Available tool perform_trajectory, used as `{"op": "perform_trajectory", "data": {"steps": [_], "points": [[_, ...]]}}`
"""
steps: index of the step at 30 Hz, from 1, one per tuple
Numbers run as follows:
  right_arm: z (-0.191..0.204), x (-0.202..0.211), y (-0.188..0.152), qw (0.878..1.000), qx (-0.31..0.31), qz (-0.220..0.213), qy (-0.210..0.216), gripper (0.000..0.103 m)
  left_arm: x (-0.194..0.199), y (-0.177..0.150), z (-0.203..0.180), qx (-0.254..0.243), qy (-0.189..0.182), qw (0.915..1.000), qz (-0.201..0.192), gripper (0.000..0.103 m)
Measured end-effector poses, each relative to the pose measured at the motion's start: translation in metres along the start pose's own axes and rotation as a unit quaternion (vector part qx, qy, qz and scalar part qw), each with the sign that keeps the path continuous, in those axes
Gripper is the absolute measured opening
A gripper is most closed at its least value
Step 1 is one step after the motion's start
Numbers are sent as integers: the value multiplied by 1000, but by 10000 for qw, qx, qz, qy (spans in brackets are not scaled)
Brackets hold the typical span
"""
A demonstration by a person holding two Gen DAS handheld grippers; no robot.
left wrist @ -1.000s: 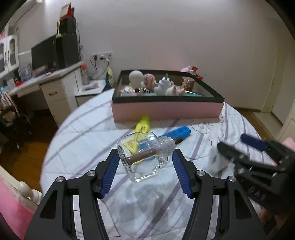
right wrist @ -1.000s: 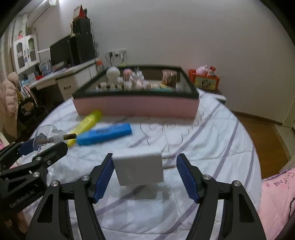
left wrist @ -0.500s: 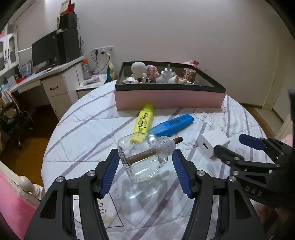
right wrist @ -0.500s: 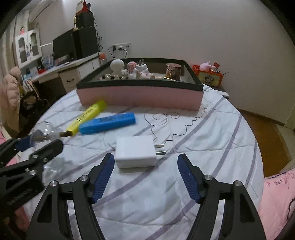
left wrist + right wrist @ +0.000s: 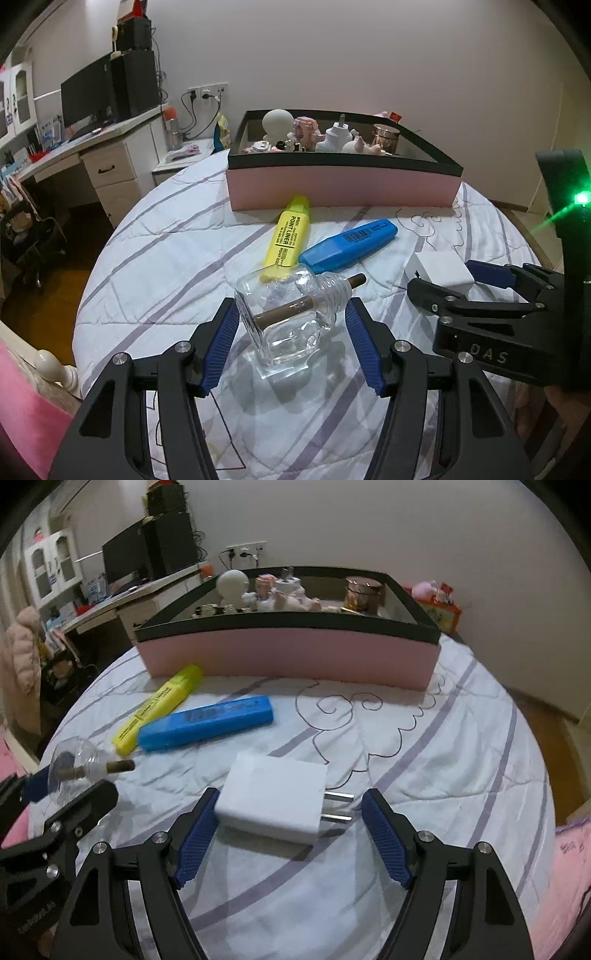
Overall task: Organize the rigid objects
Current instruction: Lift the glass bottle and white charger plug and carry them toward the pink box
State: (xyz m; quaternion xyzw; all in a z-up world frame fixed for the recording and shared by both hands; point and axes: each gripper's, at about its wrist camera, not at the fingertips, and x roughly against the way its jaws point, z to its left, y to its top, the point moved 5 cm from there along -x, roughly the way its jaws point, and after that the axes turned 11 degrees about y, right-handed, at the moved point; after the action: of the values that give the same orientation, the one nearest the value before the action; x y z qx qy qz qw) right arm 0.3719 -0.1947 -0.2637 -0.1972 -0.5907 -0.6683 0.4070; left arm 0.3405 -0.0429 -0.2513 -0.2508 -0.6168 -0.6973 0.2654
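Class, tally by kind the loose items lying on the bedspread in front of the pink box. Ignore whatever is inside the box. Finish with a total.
Highlighter markers: 2, the yellow marker and the blue marker
Glass bottles: 1, the clear bottle
Chargers: 1, the white plug adapter
Total: 4

Both claws are matte black plastic, each finger a pierced frame with triangular cut-outs and round silver screw heads at the joints. The left claw (image 5: 291, 332) and the right claw (image 5: 291, 834) carry ribbed blue pads (image 5: 195, 840) on the inner faces. Seen from the side, the right claw's body bears pale raised letters, seemingly "DAS", and a green light glows above.
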Motion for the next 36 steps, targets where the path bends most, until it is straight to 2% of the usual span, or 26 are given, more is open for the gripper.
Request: {"op": "perform_trajectory", "data": {"steps": [2, 3, 6, 16, 29, 36], "points": [[1, -3, 0, 10000, 8, 44, -28, 77, -1, 0, -1, 0, -23, 10000, -2, 61], [1, -3, 1, 10000, 30, 30, -49, 70, -1, 1, -1, -2, -14, 10000, -4, 61], [5, -2, 0, 9999, 89, 17, -67, 70, 1, 3, -2, 12, -11, 10000, -45, 61], [23, 54, 7, 9949, 215, -954, -257, 70, 32, 24, 9, 183, 230, 9984, -480, 61], [46, 118, 25, 9834, 408, -1722, -393, 70, 90, 56, 10, 155, 518, 9906, -1253, 61], [38, 111, 25, 9853, 410, -1621, -359, 70, 78, 49, 8, 143, 469, 9935, -1031, 61]]}}
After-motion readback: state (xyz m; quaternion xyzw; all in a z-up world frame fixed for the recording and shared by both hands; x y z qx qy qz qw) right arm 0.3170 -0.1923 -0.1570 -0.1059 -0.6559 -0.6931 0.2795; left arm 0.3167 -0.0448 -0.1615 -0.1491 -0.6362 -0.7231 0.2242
